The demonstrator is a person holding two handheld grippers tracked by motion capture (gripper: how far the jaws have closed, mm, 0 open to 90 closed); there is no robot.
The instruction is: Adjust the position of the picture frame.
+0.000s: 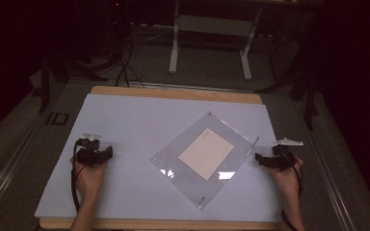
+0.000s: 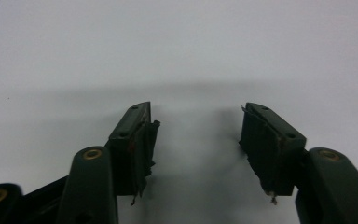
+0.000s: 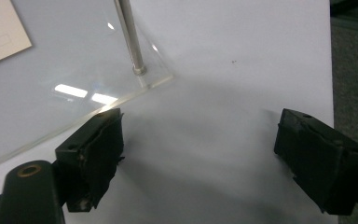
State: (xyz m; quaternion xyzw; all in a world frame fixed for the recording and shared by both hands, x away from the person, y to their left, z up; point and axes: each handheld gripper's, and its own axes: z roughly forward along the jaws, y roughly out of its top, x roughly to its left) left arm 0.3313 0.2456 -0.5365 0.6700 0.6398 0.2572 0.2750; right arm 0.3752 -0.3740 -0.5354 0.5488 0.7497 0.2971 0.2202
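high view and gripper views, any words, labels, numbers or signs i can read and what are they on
No text can be read.
The cream card under the clear acrylic sheet: faint box outlines show at its corner in the right gripper view, with no legible print.
The floor mark left of the table: blocky shapes, too small and dark to read.
The right gripper and left gripper: no marking to see.

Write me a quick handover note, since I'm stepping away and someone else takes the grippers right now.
Left gripper: open, holding nothing, resting on the white sheet, well apart from the work.
Right gripper: open, holding nothing, beside the right corner of the clear acrylic plate.
Plate lies diamond-wise mid-table, metal pin standing at that corner, cream paper under or inside it.
Done: nothing gripped yet.
Left: probably grasp the plate or pin; approach gently.
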